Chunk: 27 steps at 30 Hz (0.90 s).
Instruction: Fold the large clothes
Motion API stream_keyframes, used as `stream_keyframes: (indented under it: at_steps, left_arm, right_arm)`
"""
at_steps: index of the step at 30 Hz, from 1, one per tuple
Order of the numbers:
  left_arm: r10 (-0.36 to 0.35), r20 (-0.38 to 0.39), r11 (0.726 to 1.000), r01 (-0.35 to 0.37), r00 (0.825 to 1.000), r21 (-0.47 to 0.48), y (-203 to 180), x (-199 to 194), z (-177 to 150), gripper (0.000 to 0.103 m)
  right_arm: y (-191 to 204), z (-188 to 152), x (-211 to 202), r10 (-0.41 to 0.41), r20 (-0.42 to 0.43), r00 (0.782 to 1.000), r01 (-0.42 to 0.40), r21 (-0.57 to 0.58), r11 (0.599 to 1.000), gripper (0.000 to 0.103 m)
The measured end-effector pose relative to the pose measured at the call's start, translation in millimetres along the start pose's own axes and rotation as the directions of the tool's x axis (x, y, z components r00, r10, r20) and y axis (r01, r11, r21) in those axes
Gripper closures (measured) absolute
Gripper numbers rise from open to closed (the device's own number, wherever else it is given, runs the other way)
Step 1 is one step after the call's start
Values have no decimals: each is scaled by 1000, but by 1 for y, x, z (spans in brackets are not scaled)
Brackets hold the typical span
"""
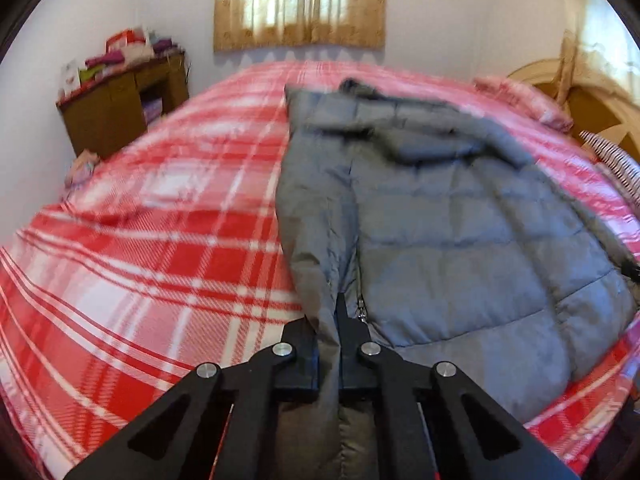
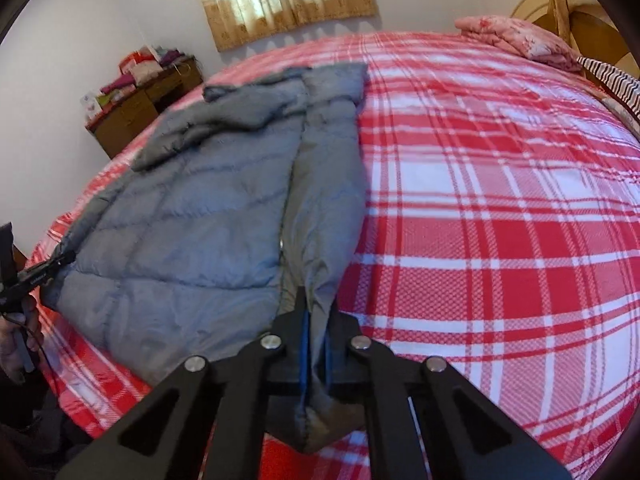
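A grey quilted jacket (image 1: pixel 460 220) lies spread on a bed with a red and white plaid cover (image 1: pixel 160 240). Its near hem reaches the bed's front edge. My left gripper (image 1: pixel 326 320) is shut on a fold of the jacket's left front edge, beside the zipper. In the right wrist view the same jacket (image 2: pixel 192 220) lies to the left. My right gripper (image 2: pixel 316 308) is shut on its right hem corner, and the fabric hangs bunched between the blue pads. At the far left of that view the left gripper (image 2: pixel 60 260) pinches the opposite hem corner, held by a hand (image 2: pixel 16 340).
A wooden desk (image 1: pixel 120 108) piled with folded items stands against the far left wall. A curtained window (image 1: pixel 300 0) is behind the bed. A folded pink blanket (image 2: pixel 516 36), a striped pillow (image 2: pixel 612 76) and a wooden headboard (image 1: pixel 592 108) are at the right.
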<state>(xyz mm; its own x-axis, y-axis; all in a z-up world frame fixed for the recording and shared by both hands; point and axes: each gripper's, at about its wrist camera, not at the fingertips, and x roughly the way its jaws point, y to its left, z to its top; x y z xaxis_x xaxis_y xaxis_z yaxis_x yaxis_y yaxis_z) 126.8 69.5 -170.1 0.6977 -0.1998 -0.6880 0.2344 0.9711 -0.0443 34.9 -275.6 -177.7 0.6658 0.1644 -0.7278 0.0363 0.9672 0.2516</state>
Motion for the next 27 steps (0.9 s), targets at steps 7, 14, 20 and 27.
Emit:
stream_keyframes:
  at_steps: [7, 14, 20, 27]
  left_arm:
    - [-106, 189, 994, 104, 976, 21, -3, -114, 27, 100]
    - [-123, 355, 992, 108, 927, 60, -4, -210, 43, 100]
    - [-26, 285, 996, -1, 958, 93, 9, -124, 92, 100]
    - [80, 210, 990, -103, 974, 100, 12, 23, 145, 96]
  right_arm:
    - [23, 21, -96, 60, 194, 979, -49, -64, 997, 98]
    - [32, 59, -178, 104, 416, 903, -67, -103, 992, 98]
    - [14, 127, -100, 78, 404, 911, -47, -86, 995, 98]
    - [-19, 196, 41, -18, 299, 954, 11, 26, 1000, 98]
